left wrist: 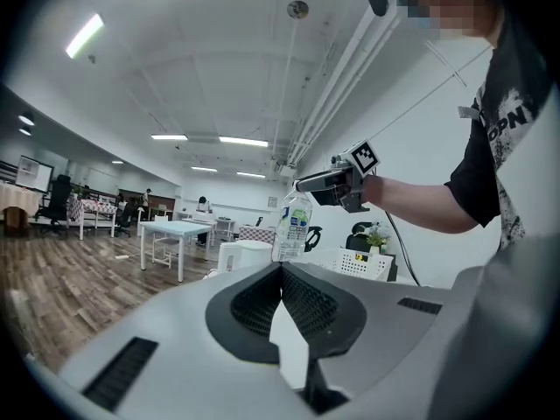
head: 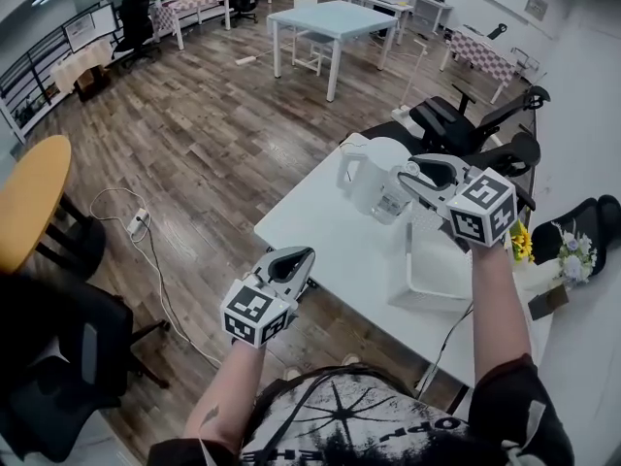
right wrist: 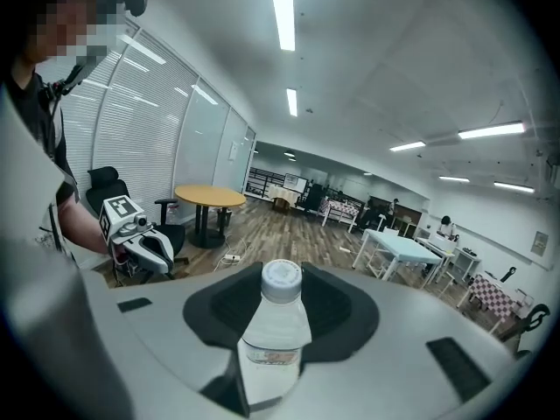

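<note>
The right gripper (head: pixel 415 181) is clasping a water bottle (right wrist: pixel 275 339) by its neck, seemingly clear of the counter (head: pixel 335 250). Holding it upright with a firm squeeze seems best. The left gripper (head: pixel 294 263) is hovering, jaws pressed together, empty.

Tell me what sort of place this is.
Probably an open-plan office or lab hall: white work tables, black office chairs and a wood-plank floor under long ceiling strip lights. The right tool holds a water bottle over the near table.
</note>
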`<state>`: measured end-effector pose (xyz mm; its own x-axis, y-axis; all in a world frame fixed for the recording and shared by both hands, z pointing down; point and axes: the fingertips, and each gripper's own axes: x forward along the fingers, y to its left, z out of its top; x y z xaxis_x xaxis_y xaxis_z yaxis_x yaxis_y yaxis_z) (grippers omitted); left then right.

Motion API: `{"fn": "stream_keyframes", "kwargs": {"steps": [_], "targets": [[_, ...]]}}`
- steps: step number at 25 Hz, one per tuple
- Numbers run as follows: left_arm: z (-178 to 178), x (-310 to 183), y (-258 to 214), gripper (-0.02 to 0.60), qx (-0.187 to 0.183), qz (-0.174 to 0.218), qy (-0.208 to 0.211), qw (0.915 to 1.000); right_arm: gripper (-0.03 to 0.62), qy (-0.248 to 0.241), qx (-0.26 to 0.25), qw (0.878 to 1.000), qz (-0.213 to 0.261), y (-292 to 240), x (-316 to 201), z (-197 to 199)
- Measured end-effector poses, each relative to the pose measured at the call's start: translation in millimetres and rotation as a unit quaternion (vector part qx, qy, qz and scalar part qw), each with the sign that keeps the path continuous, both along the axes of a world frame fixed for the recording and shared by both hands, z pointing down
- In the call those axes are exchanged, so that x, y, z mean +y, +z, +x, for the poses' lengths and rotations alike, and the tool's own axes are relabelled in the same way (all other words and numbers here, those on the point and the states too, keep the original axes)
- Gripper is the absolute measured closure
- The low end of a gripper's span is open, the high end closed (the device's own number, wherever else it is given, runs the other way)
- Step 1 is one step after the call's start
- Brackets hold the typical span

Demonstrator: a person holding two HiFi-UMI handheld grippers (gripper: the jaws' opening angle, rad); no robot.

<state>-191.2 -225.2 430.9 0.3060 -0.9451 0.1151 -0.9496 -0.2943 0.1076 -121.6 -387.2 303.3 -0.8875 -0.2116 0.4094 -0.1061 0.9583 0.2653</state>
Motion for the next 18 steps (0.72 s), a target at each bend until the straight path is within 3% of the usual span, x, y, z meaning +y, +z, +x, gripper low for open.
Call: {"fn": "stream_keyframes", "kwargs": {"steps": [12,18], "targets": [[-66,35,25,0.571,0.002,-0.023,-0.042,0.9989,0.444,-0.009,0.038,0.997,-0.063,96,23,-89],[-87,38,54,0.572,0.019,-0.047,-0.064,0.9967,0.444,-0.004,0.061,0.994,-0.090,152,22,-125]]}}
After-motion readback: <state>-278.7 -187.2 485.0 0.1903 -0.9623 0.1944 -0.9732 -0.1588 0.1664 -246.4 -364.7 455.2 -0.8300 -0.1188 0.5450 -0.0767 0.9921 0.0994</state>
